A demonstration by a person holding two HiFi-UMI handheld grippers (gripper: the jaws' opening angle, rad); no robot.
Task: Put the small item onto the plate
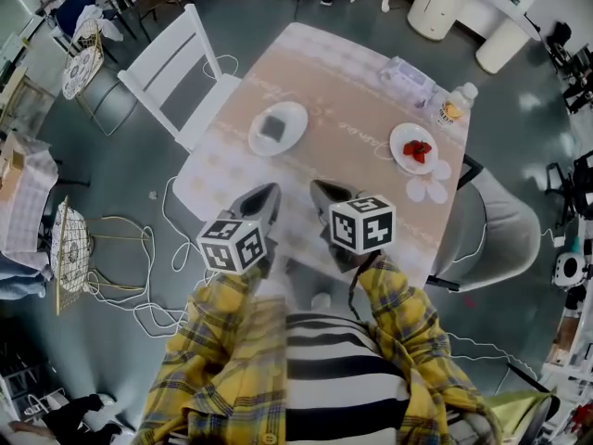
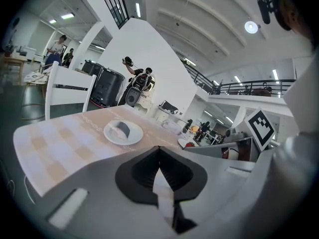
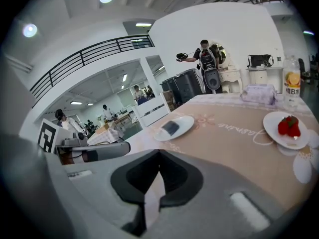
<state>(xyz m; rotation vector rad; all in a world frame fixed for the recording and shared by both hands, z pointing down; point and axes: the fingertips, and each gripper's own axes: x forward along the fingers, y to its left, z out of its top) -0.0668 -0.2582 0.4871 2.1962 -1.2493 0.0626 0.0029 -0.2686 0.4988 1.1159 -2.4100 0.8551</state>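
Hovering, jaws together: left gripper point(image 2: 159, 148), right gripper point(image 3: 158, 152); plaid sleeves point(image 1: 220, 334) in head view only.

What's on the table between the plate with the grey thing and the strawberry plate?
Nothing, just bare tablecloth with curly printed writing. The head view shows it.

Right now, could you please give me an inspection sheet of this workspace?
Surface: beige patterned tablecloth, lying flat.
Job's things: small dark grey block on white round plate.
Clutter: red fruit on second white plate; tissue pack; orange-labelled bottle.
Grippers: left gripper and right gripper shut, empty, above near edge.
Cables: white cable loose on floor.
Surroundings: white slatted chair, grey chair, people beyond.
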